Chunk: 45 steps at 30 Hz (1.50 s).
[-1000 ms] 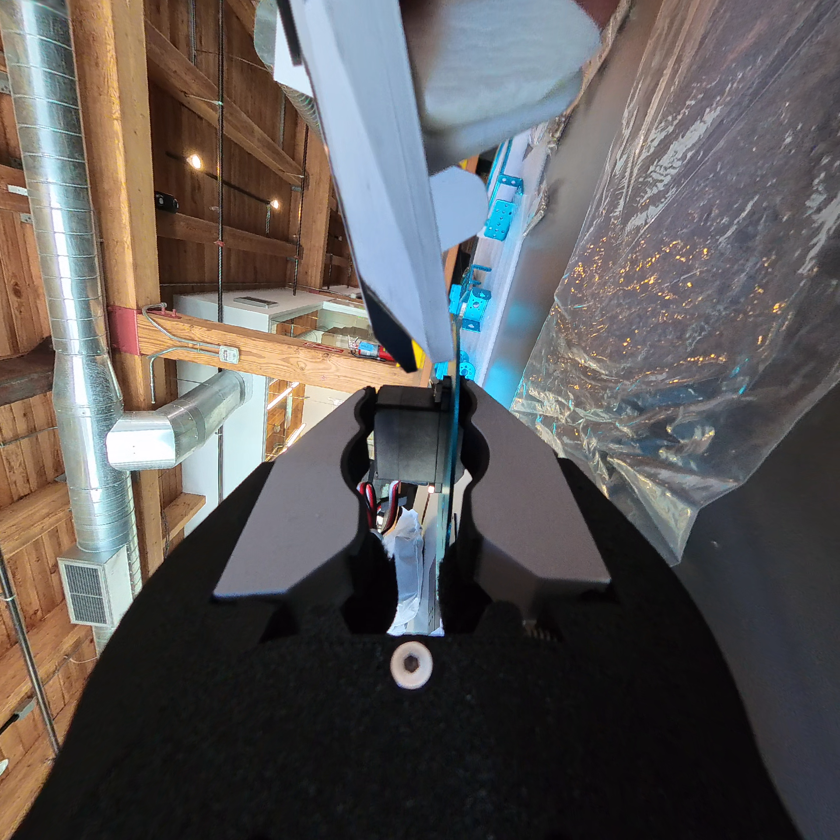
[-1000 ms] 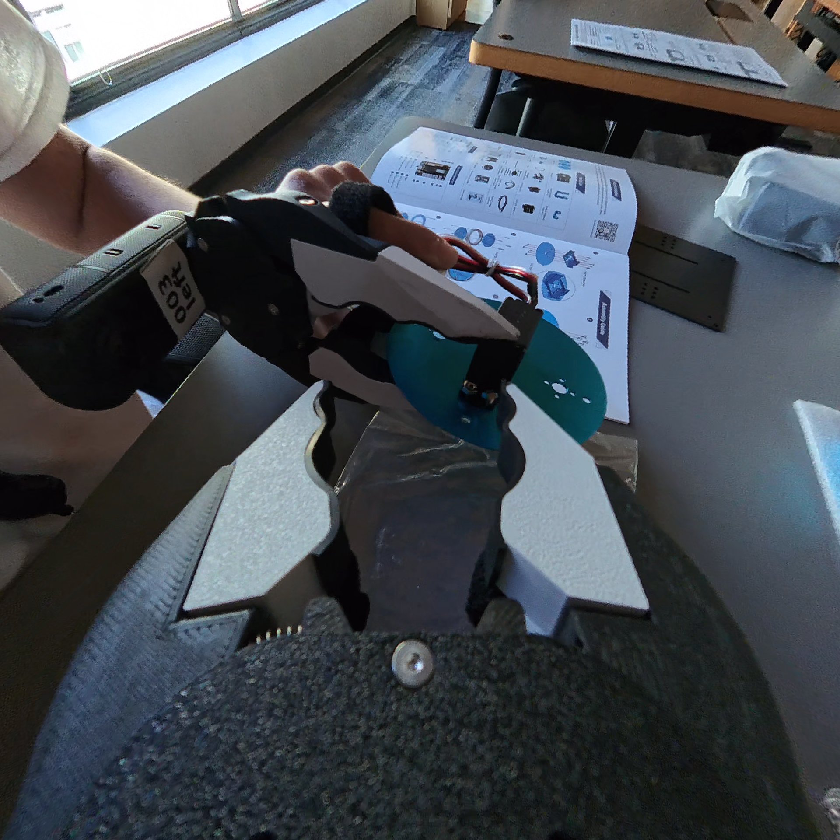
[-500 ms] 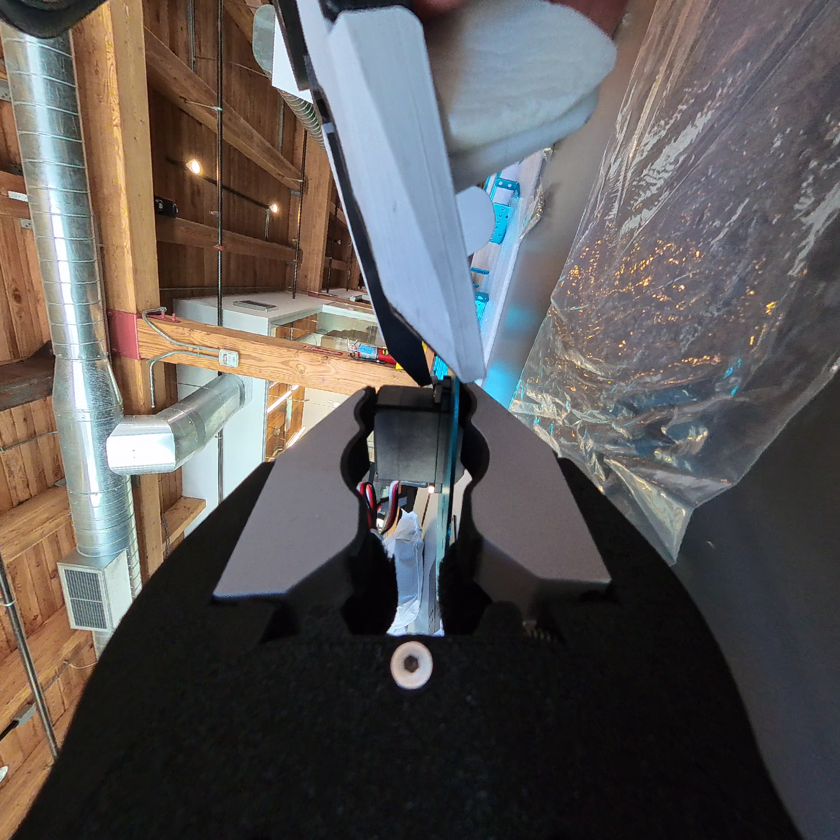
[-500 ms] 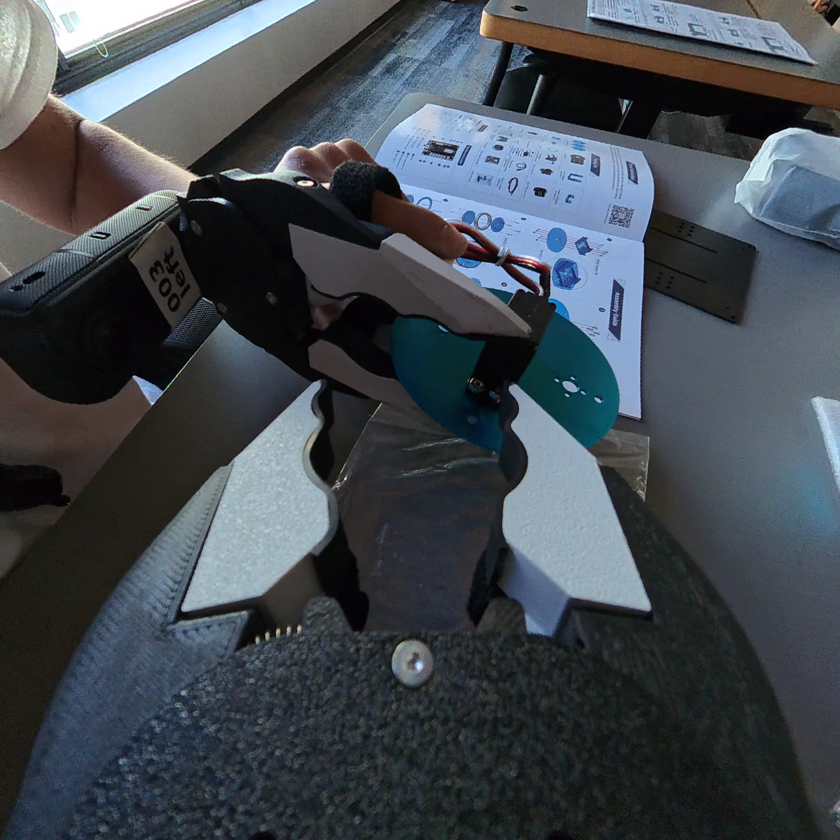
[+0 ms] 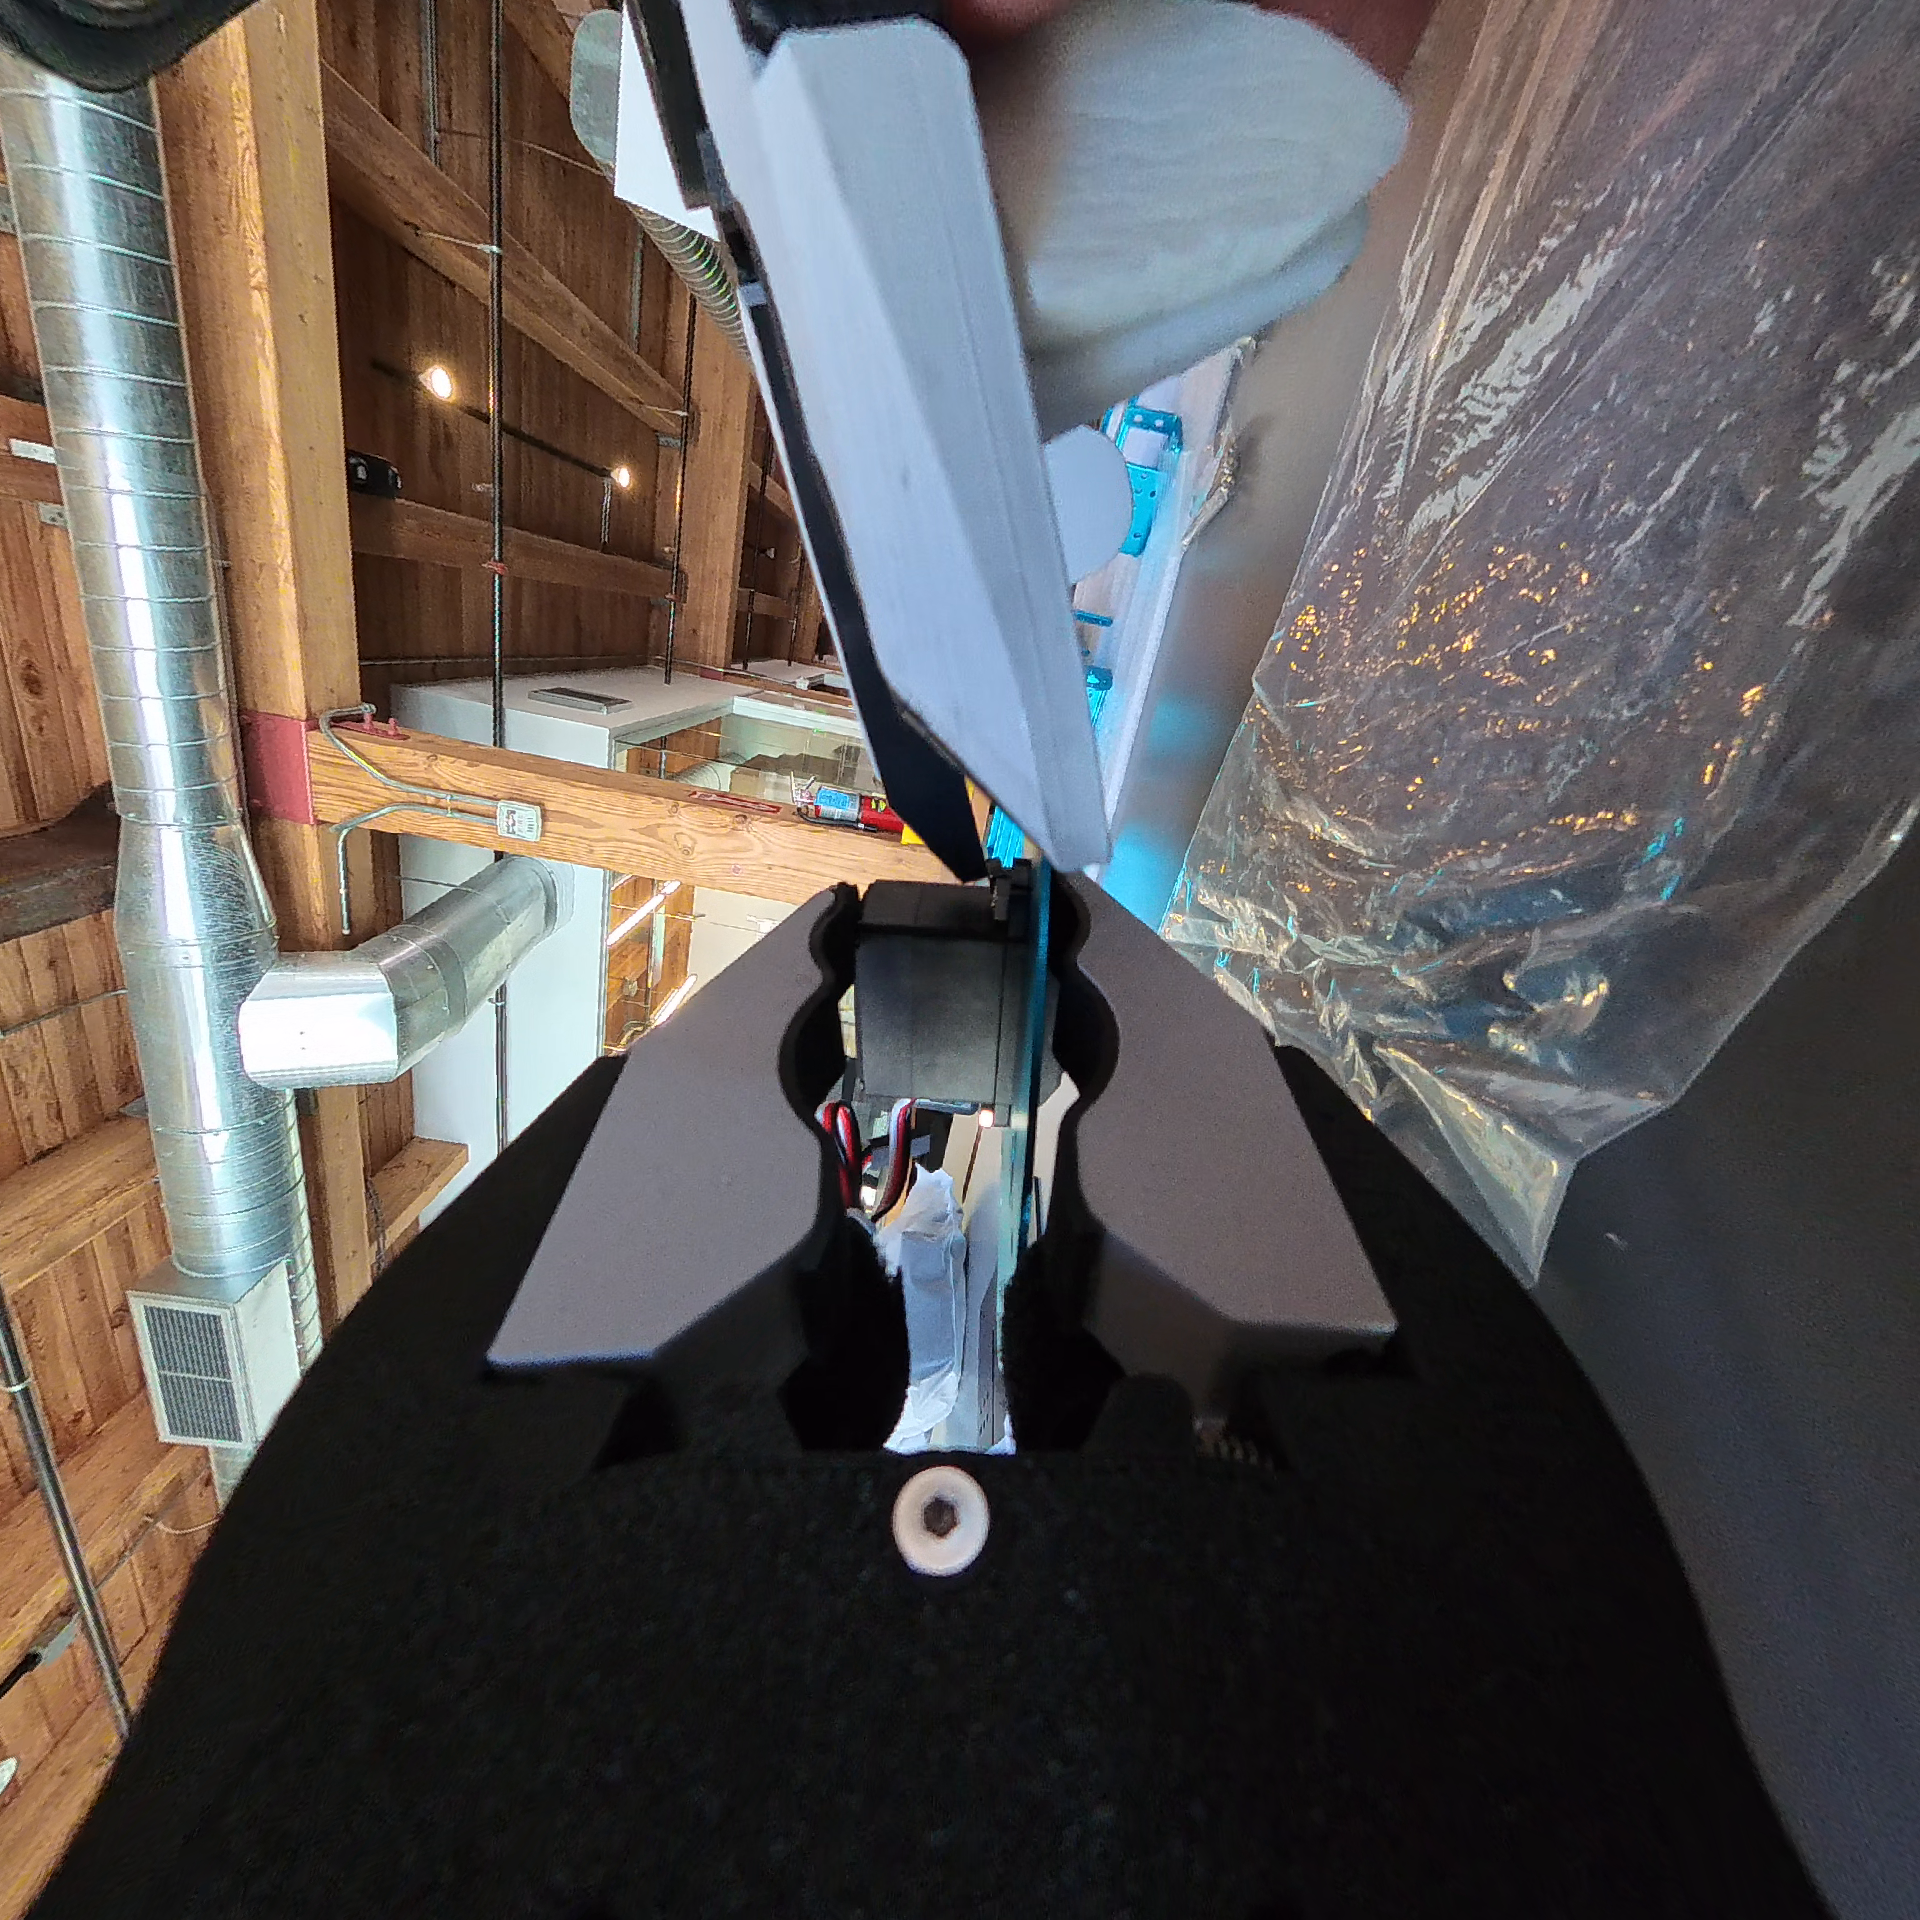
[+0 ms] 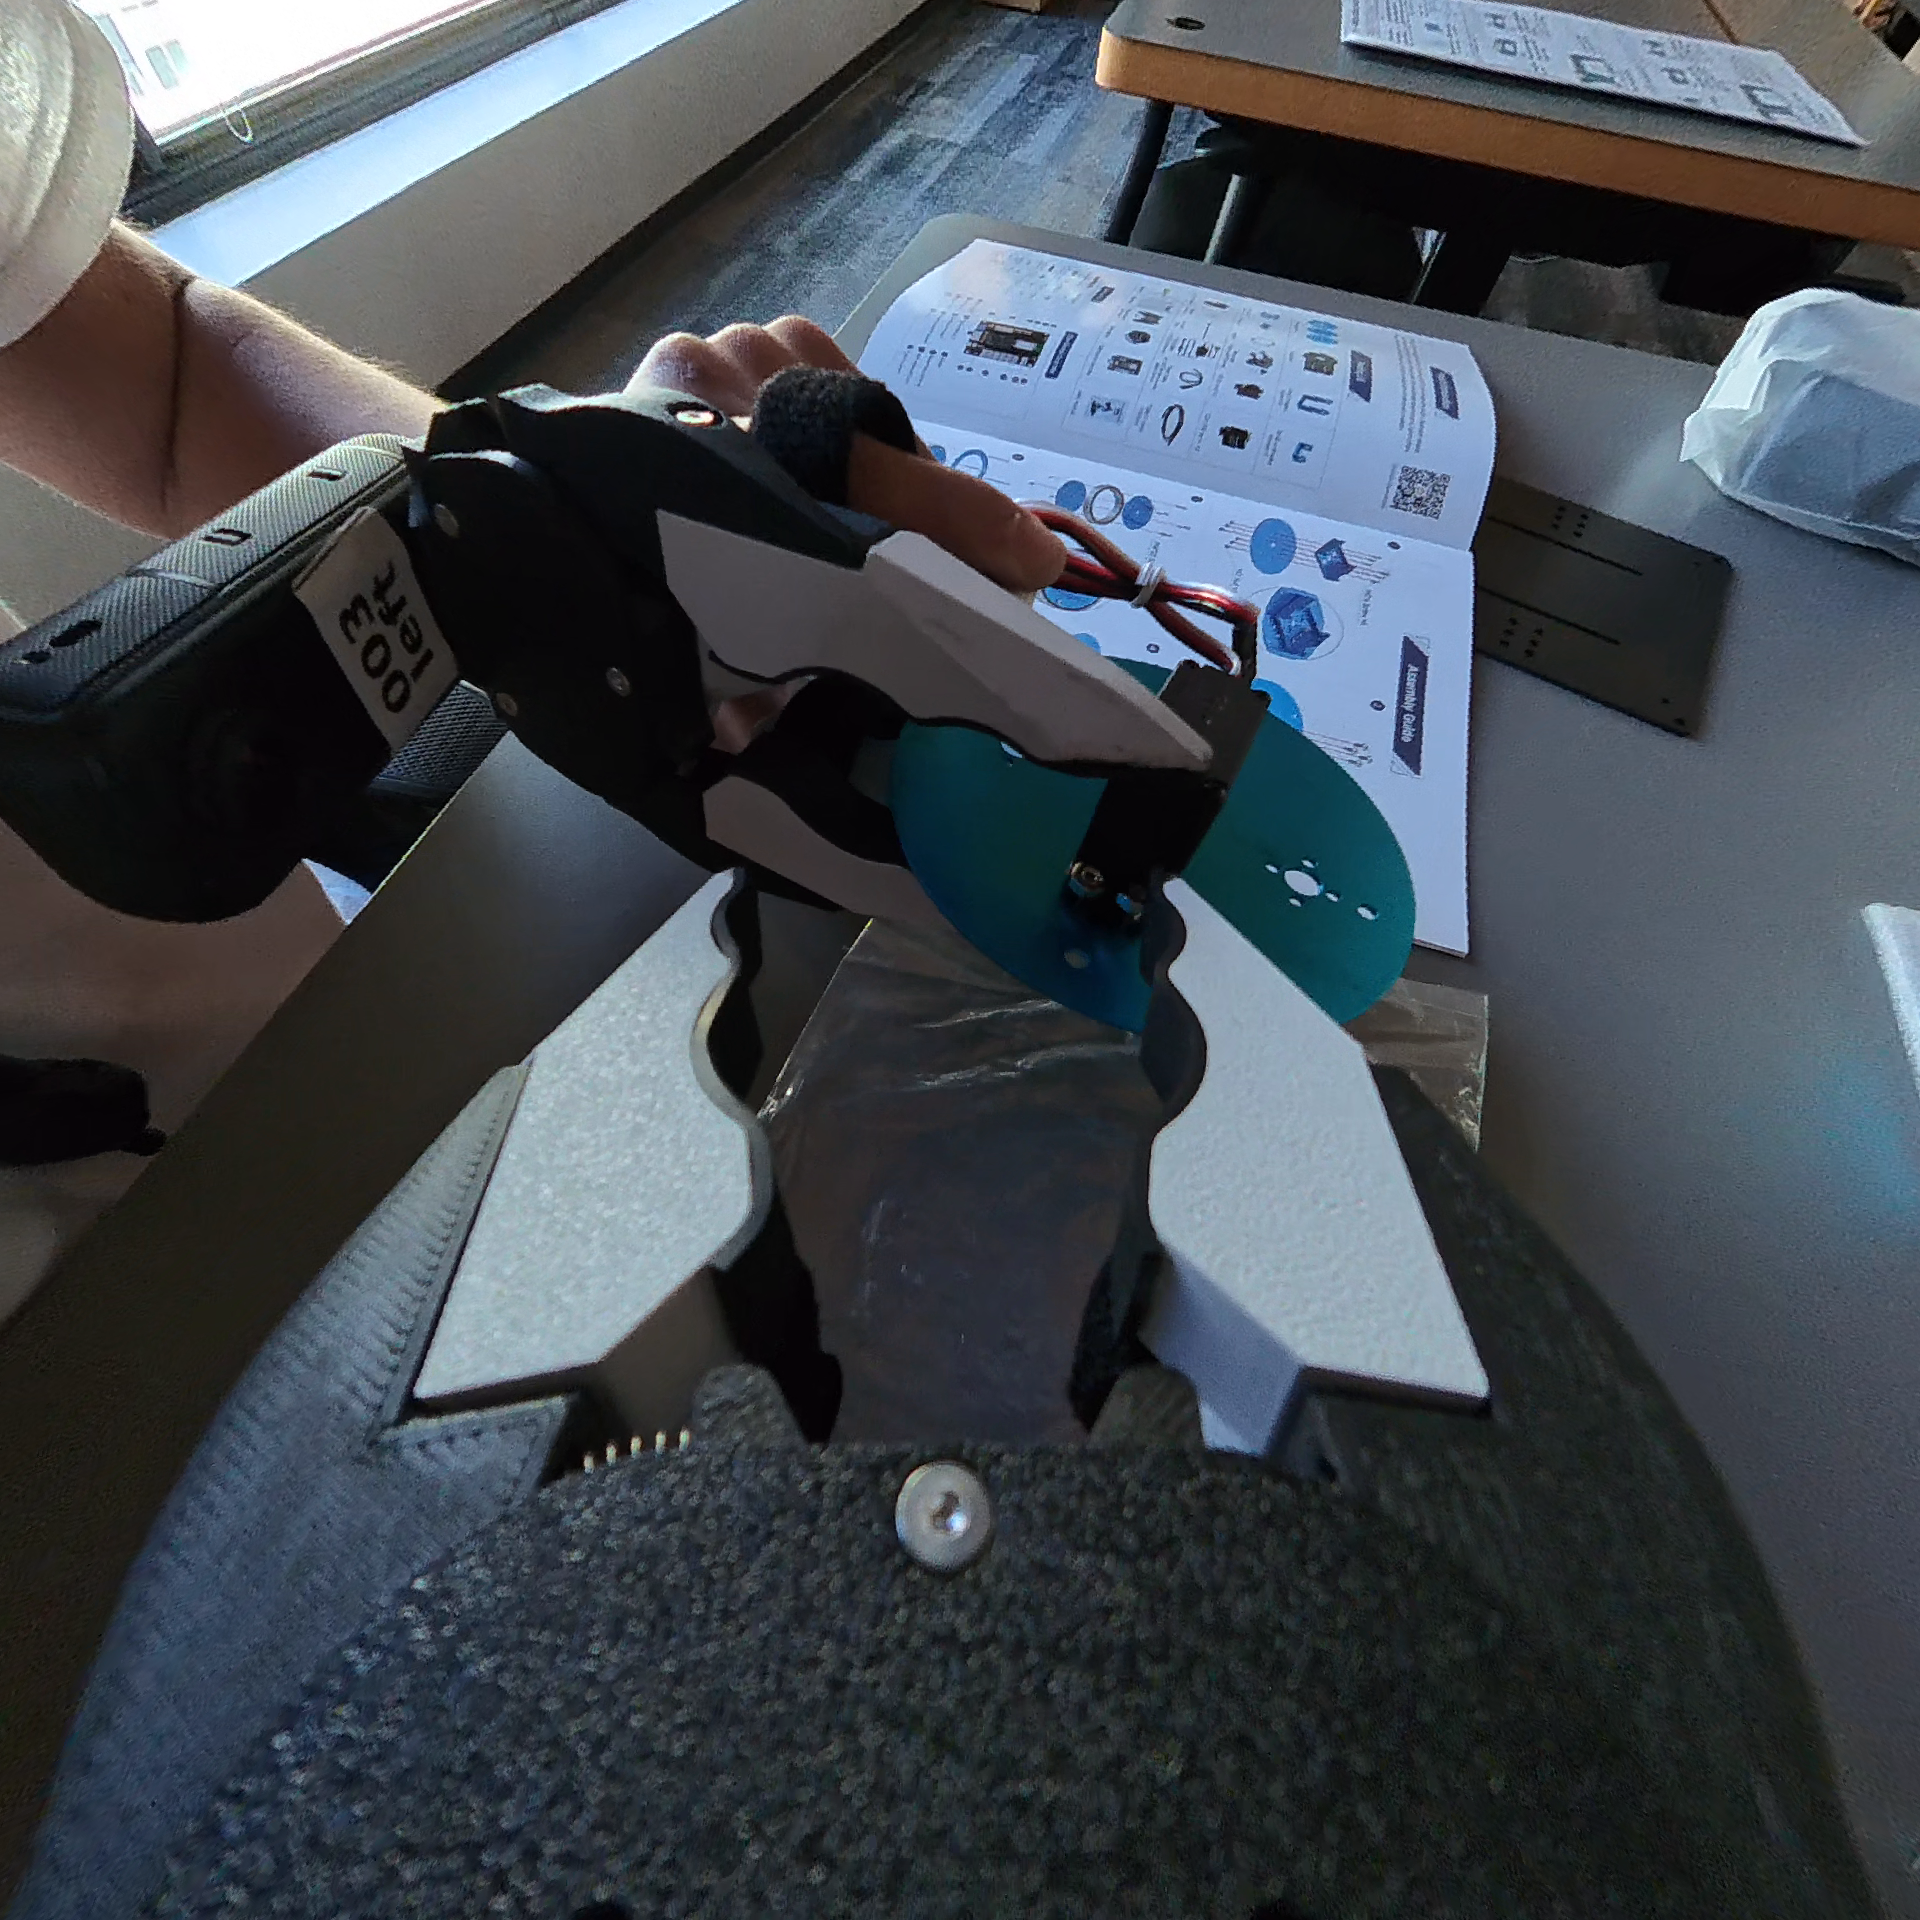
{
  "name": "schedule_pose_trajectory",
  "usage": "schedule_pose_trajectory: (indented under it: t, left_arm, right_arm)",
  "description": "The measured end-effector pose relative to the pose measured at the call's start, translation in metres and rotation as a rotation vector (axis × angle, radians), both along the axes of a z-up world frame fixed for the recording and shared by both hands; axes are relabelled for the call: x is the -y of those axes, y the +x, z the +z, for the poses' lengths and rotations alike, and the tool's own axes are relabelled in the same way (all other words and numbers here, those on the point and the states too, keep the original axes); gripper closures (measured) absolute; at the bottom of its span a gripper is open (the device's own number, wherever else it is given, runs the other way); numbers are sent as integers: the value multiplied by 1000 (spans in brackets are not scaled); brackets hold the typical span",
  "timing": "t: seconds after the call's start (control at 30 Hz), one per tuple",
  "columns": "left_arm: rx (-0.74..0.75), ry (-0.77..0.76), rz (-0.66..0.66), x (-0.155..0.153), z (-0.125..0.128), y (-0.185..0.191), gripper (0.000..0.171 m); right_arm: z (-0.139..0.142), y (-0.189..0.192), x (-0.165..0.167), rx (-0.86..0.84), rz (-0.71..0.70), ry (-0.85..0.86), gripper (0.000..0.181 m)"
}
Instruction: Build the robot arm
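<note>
Right gripper [image 6: 945,904], jaws apart over the clear bag [image 6: 935,1195] at the bench's [image 6: 1662,1091] near edge, has edged closer, 1 fingertip now beside the black servo [image 6: 1153,821]. Left gripper [image 5: 951,914] stays clamped on it and the teal disc [image 6: 1299,831], before the booklet [image 6: 1195,416].

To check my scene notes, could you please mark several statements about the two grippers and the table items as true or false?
1. The left gripper is shut on a black servo motor and a teal round metal disc. True.
2. The right gripper clamps the disc. False: its jaws stand open.
3. A clear plastic bag lies on the grey table. True.
4. The white printed booklet is closed. False: it lies open.
</note>
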<state>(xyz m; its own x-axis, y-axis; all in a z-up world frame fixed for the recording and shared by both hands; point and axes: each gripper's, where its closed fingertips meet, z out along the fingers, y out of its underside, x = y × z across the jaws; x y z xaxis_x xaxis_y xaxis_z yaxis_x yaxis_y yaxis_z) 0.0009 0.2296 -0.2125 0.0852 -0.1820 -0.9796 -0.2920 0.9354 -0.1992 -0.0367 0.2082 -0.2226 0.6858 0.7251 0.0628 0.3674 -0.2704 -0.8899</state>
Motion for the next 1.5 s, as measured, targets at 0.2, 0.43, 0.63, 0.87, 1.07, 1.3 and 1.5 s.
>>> schedule_pose_trajectory:
  t: [0.2,0.43,0.63,0.87,1.07,1.3,1.5]
  left_arm:
    - [-4,-4,2,-1,-1,1,136]
    - [-6,-4,5,-3,-1,0,136]
    - [-4,-11,7,-4,-1,-1,136]
    - [-10,-16,2,-3,-3,-1,136]
    - [-10,-3,-4,-1,-3,0,136]
    - [-12,9,-22,5,-5,0,136]
    - [-8,20,-36,9,-4,0,136]
  right_arm:
    - [0,0,0,3,-3,-2,108]
    - [-2,0,0,-51,-4,-32,102]
    - [-1,4,-2,-31,-19,-13,106]
    - [-6,2,1,-9,-14,-39,106]
    - [7,13,-9,-77,-69,-19,130]
    - [0,26,-16,-59,-134,-43,163]
    - [-3,24,-16,-36,-119,-33,168]
